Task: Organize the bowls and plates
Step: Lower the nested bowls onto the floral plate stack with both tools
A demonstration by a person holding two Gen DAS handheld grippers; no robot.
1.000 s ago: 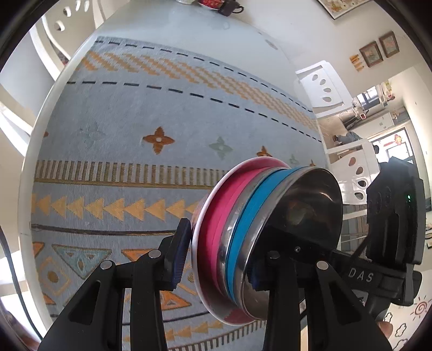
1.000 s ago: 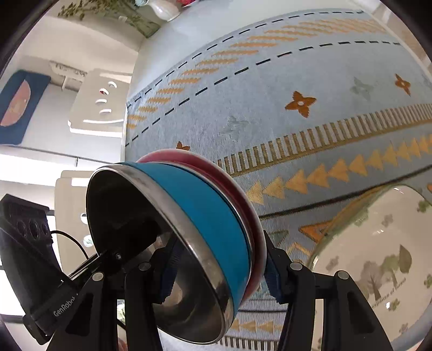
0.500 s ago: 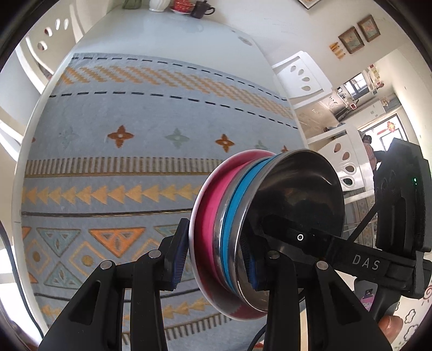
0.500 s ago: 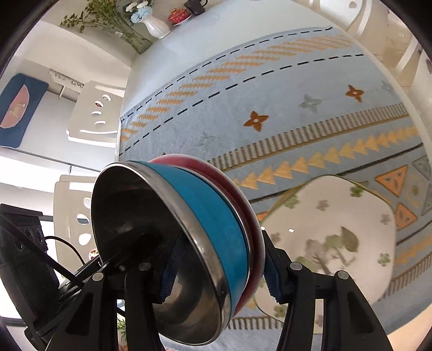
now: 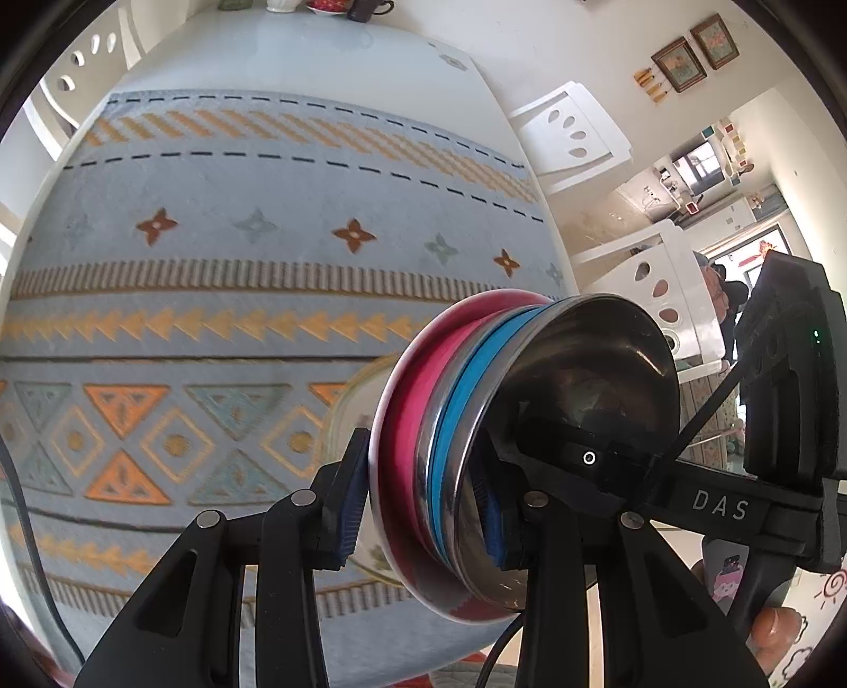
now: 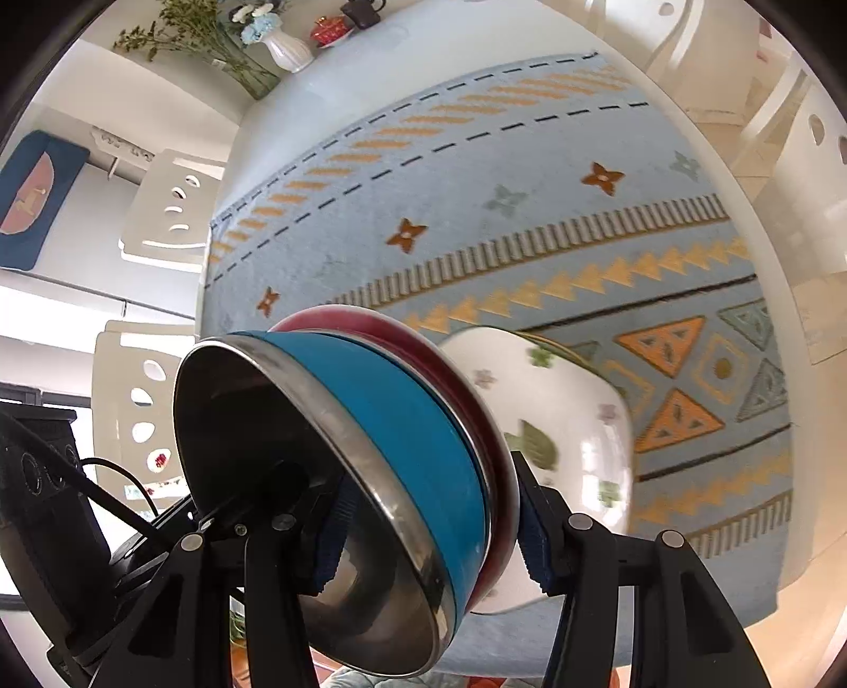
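The left gripper (image 5: 423,508) has its jaws pinched across a nested stack of bowls held on edge: one blue-padded finger presses the outer wall of the pink bowl (image 5: 410,402), the other reaches inside the steel hollow of the blue bowl (image 5: 459,418) that sits in it. The right gripper (image 6: 429,524) grips the same stack from the opposite side, its jaws likewise clamped, one pad inside the blue bowl's (image 6: 407,418) shiny interior and the other against the back of the red-pink bowl (image 6: 476,391). The stack hangs in the air between the two tools, clear of the worktop (image 5: 317,58), with its open mouth turned sideways. In the left wrist view the right tool's black body, lettered DAS, crosses the lower right, with fingertips of the person's hand (image 5: 773,630) just below it. Below and behind the bowls a white plate (image 6: 566,423) printed with green leaves and small flowers lies on the light blue patterned cloth (image 6: 476,174); in the left wrist view only its pale rim (image 5: 344,402) shows beside the pink bowl. At the far end of the white worktop stand a white vase of flowers (image 6: 288,47), a red dish (image 6: 331,26) and a dark cup (image 6: 362,13). White chairs (image 5: 571,132) with oval cut-outs stand round the worktop.
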